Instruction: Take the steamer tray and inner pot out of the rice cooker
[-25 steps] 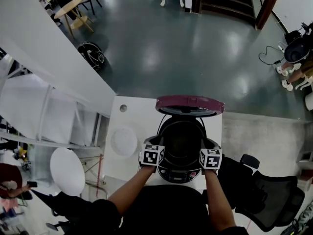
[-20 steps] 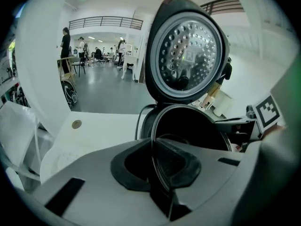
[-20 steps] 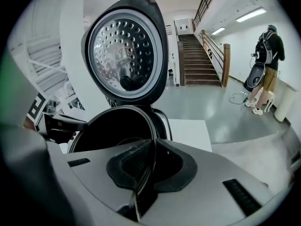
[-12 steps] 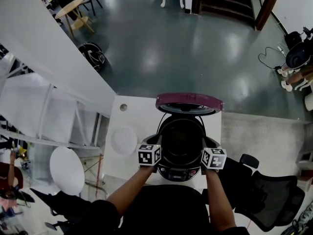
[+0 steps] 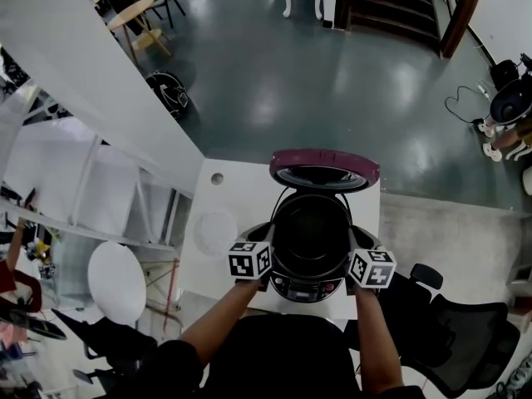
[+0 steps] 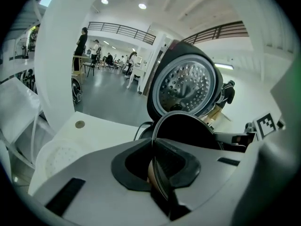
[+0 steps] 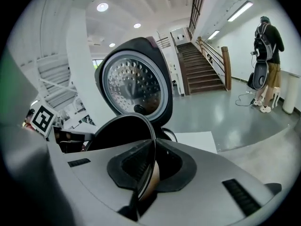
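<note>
Both your left gripper (image 6: 157,173) and right gripper (image 7: 148,173) are clamped on the rim of the pot (image 5: 310,231), mid-frame. Next, lift it level, clear of the rice cooker (image 5: 309,288).

White table (image 5: 237,191), black office chair (image 5: 453,329), wooden staircase (image 5: 391,8)

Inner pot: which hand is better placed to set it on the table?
Likely the left gripper: bare table lies on its side; the right gripper is at the table's edge. Both are shut on the inner pot.
</note>
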`<state>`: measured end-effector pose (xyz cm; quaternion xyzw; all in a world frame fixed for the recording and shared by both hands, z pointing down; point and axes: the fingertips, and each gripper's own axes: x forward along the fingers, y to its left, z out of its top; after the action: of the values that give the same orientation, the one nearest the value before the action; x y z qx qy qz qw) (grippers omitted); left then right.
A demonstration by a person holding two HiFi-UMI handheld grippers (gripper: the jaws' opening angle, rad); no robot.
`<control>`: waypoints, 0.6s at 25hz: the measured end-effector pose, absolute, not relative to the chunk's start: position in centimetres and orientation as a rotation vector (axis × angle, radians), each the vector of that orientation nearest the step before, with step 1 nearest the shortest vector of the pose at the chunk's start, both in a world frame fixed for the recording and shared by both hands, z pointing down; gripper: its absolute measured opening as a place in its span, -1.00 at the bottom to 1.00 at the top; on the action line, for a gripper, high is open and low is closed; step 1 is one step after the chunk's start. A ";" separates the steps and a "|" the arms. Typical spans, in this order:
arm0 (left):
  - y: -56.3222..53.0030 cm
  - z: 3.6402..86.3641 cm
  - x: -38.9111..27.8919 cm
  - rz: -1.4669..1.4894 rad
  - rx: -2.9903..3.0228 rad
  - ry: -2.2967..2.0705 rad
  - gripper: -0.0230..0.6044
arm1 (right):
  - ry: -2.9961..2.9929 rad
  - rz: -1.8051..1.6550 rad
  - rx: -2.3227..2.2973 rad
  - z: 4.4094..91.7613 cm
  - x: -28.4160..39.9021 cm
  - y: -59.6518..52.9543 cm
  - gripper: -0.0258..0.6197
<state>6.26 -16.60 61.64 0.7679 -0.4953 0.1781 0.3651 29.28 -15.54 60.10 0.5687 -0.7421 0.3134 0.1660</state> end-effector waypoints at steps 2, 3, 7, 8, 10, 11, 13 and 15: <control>-16.4 60.8 6.1 0.422 1.976 -1.290 -0.85 | -2.143 0.877 1.622 59.0 29.2 -15.6 -0.86; -16.4 60.3 6.0 0.398 1.979 -1.299 -0.85 | -2.159 0.876 1.624 58.5 29.1 -15.6 -0.86; -16.0 58.5 6.0 0.332 1.989 -1.329 -0.85 | -2.206 0.874 1.645 57.1 29.2 -15.3 -0.86; -15.9 58.0 6.0 0.324 1.992 -1.336 -0.85 | -2.215 0.864 1.647 56.7 29.2 -15.2 -0.86; -15.8 57.1 5.8 0.313 1.997 -1.353 -0.85 | -2.240 0.841 1.640 55.8 29.1 -15.2 -0.86; -15.7 56.6 5.7 0.307 1.998 -1.362 -0.85 | -2.255 0.831 1.635 55.3 28.9 -15.2 -0.86; -15.4 55.8 5.6 0.292 2.001 -1.377 -0.85 | -2.286 0.811 1.627 54.3 28.8 -15.2 -0.86; -15.1 55.0 5.6 0.271 2.004 -1.391 -0.86 | -2.318 0.789 1.623 53.3 28.9 -15.3 -0.87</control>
<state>5.62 -15.08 54.95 0.7688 -0.5336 0.1041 0.3368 28.85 -15.28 53.27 0.5497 -0.7849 0.2673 0.1017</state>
